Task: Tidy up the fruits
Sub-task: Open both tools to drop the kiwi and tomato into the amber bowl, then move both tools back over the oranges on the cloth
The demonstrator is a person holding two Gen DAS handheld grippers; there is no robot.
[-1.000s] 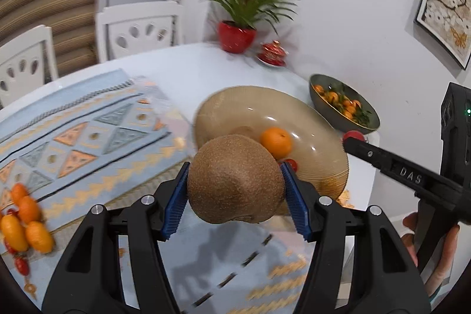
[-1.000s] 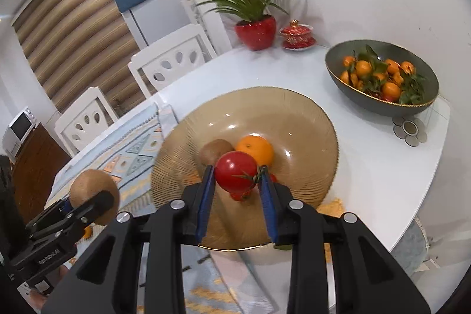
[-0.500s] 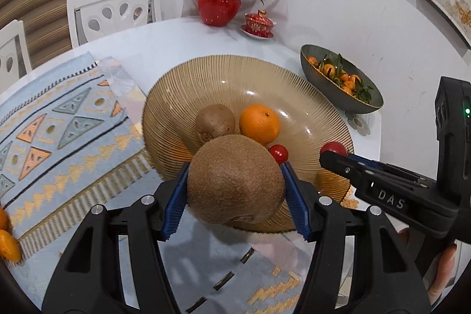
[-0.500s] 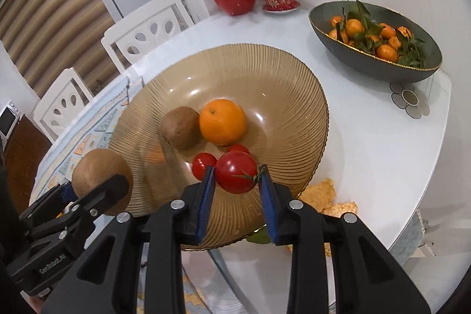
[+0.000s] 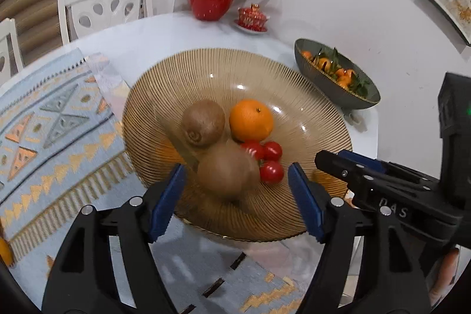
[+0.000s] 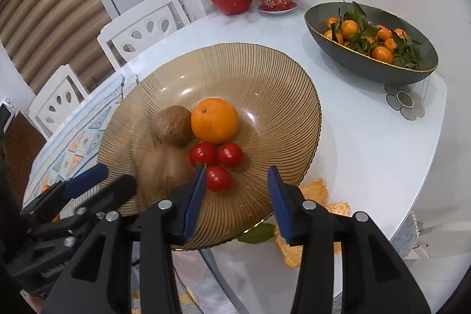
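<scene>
Presently | both jaws wide, empty | blurred kiwi point(image 5: 228, 174) loose in amber bowl point(image 5: 318, 114), beside tomatoes point(image 5: 270, 171), orange point(image 5: 251, 119) | risk: kiwi may roll on sloped wall, scattering tomatoes; left gripper point(image 5: 235, 205) could clip rim.

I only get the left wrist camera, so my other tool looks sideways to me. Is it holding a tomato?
Observer: No. The right tool is open with nothing in it. The nearest tomato lies on the plate, close to one tip.
Operator: Is anything hiding under the plate's edge near me?
Observer: Yes, a green leaf pokes out from under the near rim.
</scene>
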